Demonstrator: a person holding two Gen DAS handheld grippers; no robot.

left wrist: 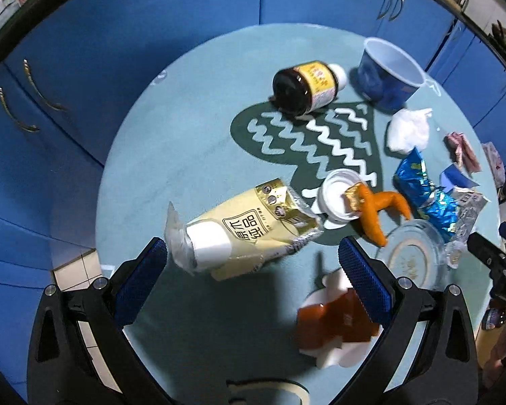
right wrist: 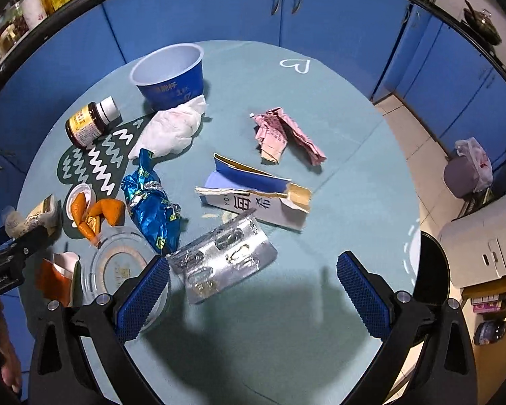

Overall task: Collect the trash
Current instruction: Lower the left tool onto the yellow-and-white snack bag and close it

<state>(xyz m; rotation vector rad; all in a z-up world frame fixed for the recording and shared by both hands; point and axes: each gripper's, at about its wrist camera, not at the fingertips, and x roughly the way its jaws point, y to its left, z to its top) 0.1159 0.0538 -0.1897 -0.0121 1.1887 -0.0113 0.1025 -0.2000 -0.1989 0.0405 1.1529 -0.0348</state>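
Trash lies across a round teal table point(left wrist: 192, 155). In the left wrist view a cream and gold snack wrapper point(left wrist: 253, 229) lies just ahead of my open, empty left gripper point(left wrist: 253, 260). A brown bottle point(left wrist: 303, 86), blue cup point(left wrist: 388, 74), white tissue point(left wrist: 408, 130) and blue foil wrapper point(left wrist: 421, 185) lie beyond. In the right wrist view my right gripper point(right wrist: 253, 270) is open and empty, above a silver blister pack point(right wrist: 222, 256). A torn blue-white carton point(right wrist: 256, 195), pink crumpled paper point(right wrist: 283, 135) and blue foil wrapper point(right wrist: 151, 202) lie ahead.
A glass ashtray point(left wrist: 411, 256) sits near the table's front, beside an orange wrapper on white paper point(left wrist: 334, 324). A small white cup with orange peel point(left wrist: 344, 199) is mid-table. Blue cabinets point(right wrist: 219, 10) ring the table. A bin with a bag point(right wrist: 469, 168) stands on the floor at right.
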